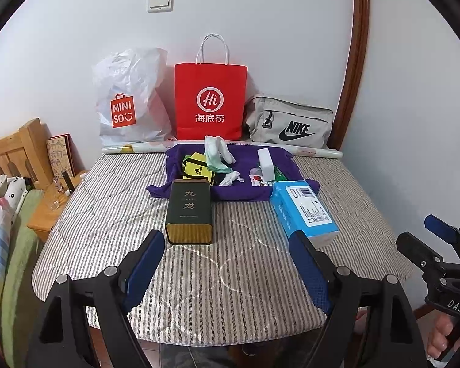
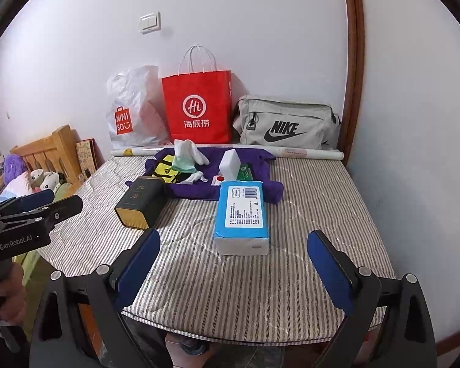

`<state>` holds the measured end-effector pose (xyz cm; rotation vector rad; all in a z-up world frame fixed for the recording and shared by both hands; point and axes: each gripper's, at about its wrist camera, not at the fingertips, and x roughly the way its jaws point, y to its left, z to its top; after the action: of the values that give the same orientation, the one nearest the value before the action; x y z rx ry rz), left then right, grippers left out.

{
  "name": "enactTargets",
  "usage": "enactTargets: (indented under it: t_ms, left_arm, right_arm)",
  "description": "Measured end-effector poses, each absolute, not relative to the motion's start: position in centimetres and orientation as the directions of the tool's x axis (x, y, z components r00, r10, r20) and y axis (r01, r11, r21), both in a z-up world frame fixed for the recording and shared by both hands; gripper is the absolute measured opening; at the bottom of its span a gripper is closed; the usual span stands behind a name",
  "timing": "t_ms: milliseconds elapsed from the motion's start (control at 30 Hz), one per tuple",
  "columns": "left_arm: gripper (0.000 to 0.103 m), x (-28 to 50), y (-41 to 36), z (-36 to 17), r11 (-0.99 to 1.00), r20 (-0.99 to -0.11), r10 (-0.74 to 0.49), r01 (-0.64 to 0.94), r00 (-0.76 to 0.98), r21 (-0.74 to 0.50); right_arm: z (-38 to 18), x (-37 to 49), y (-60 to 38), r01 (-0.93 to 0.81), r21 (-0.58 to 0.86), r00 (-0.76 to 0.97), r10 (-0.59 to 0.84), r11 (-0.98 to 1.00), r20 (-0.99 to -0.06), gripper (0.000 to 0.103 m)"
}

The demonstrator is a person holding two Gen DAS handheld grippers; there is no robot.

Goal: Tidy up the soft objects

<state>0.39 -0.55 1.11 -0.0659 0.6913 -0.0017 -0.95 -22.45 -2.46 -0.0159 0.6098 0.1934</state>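
Soft objects lie gathered on a crumpled purple cloth (image 1: 260, 188) at the far middle of the striped quilted table cover (image 1: 113, 214): a pair of white fabric gloves (image 1: 219, 150) over a pale green sock-like piece (image 1: 216, 162), a small crumpled white glove or tissue (image 1: 231, 178), and a yellow-and-black sports sock with a logo (image 1: 196, 170). A white rectangular foam-like block (image 1: 266, 164) stands on the cloth's right part, with small flat packets beside it. Just in front of the cloth, touching or overlapping its near edge, lie a dark green and gold rectangular tin (image 1: 190, 214) on the left and a blue plastic-wrapped pack of tissues (image 2: 243, 214) on the right. Behind, against the wall, stand a white plastic shopping bag (image 1: 128, 98), a red paper carrier bag (image 1: 210, 101) and a grey fabric pouch (image 1: 291, 122).

The left gripper (image 1: 227, 260) and right gripper (image 2: 233, 263) both hang over the near table edge, jaws spread wide, holding nothing.

Judgement: the scene fits either soft items awaiting sorting from the cloth, or items already collected upon it; the frames do not settle which. Any grasp here would call for a low, centred approach, since thin fabric bunches and slips.
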Motion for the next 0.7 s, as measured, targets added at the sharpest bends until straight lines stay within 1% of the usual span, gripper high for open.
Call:
enactTargets:
  t_ms: [700]
  left_arm:
    - [0.082,0.08,-0.96,1.04,0.998,-0.638,-0.022,-0.018,0.770,-0.057]
  right_arm:
    - [-2.29,-1.75,-23.00,-0.185,0.071,0.806,0.193,0.980,-0.559,0.096]
